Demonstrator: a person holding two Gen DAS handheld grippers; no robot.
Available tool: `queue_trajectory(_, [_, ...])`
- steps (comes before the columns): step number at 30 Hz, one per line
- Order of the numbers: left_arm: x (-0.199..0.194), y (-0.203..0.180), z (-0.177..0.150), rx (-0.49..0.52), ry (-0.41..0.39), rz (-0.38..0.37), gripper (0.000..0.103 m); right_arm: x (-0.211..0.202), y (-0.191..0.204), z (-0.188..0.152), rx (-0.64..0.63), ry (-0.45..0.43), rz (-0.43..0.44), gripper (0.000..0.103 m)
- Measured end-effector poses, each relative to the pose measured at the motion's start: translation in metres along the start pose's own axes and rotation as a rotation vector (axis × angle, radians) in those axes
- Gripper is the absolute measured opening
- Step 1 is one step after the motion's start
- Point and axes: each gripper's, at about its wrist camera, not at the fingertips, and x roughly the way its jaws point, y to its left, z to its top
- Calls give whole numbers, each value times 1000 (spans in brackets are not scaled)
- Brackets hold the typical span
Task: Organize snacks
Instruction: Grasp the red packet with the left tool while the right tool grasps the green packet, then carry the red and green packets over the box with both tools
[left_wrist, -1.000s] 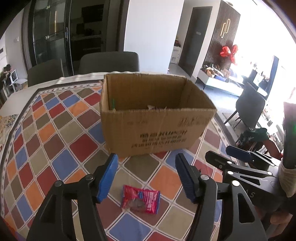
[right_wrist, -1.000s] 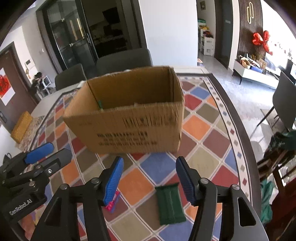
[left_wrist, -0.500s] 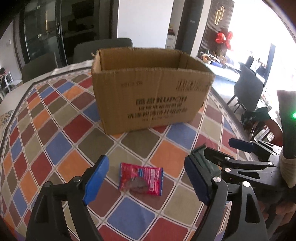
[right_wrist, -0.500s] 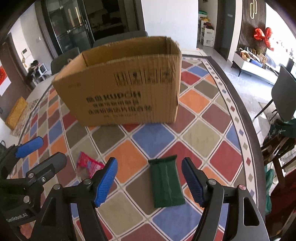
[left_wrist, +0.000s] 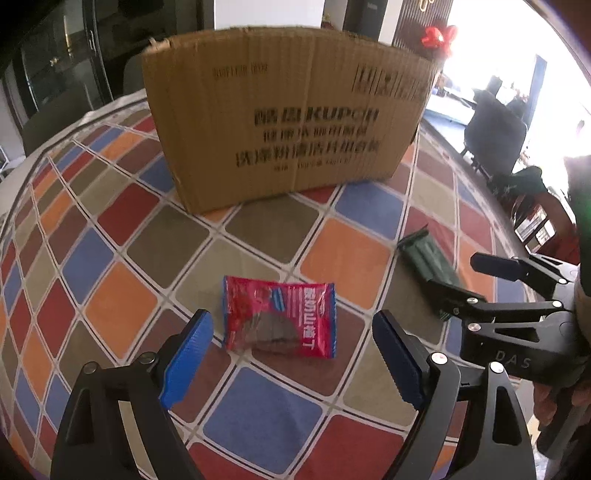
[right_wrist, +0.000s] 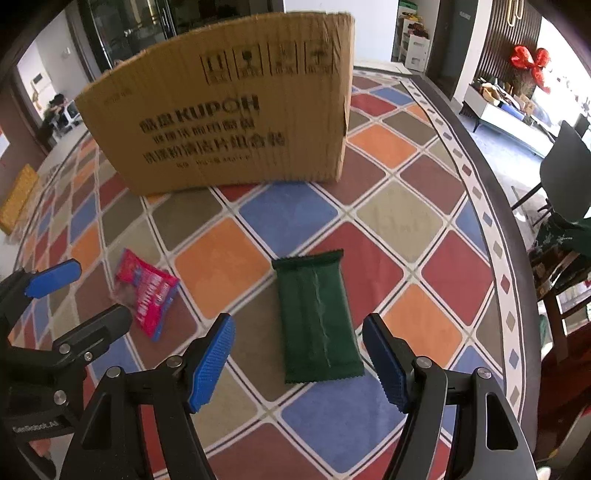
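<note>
Two snack packets lie flat on the surface (right_wrist: 388, 218), which has a cloth w/ coloured diamond squares, both in front of the cardboard box (right_wrist: 229, 110). The box stands upright w/ its printed side facing the cameras; its inside is not visible from here. The red packet (left_wrist: 279, 320) lies in front of the box, toward the box's left half, apart from it. The green packet (right_wrist: 317, 317) lies in front of the box's right end, also apart from it, and near the red one but not touching. The left gripper (left_wrist: 291, 363) is released, its blue pads spread wide, just on the near side of the red packet; the packet is between the lines of the two fingers but neither pad touches it. The right gripper (right_wrist: 299, 362) is released too, pads wide on both sides of the green packet's near end, w/ a gap on each side. Dark chairs stand behind the box.
</note>
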Motion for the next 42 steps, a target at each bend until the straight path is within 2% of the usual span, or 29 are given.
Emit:
queue_trajectory(8, [27,1,-5,42,77,11,88,18,1,-5,-24,47,-19,72])
queue_trajectory(18, [50,4,1,37,112,49,88,31,3,-3,-34,68,-35,74])
queue_trajectory(22, [52,6,6,22,102,59,89,32,5,0,-39,58,-33,74])
queue_trajectory(26, [52,4,5,8,77,68,85,33,4,2,-30,41,-29,74])
queue_trajectory(29, [51,1,2,8,62,72,82,32,3,2,-29,27,-31,60])
queue_trajectory(30, [51,-1,3,7,59,72,79,31,2,3,-26,22,-36,50])
queue_trajectory(31, [50,-2,2,5,52,71,76,31,0,4,-23,20,-35,47])
queue_trajectory(36, [44,-1,2,-7,42,58,67,29,-2,4,-13,20,-16,46])
queue_trajectory(42, [37,3,-2,-43,37,26,65,21,5,-1,-20,8,11,45])
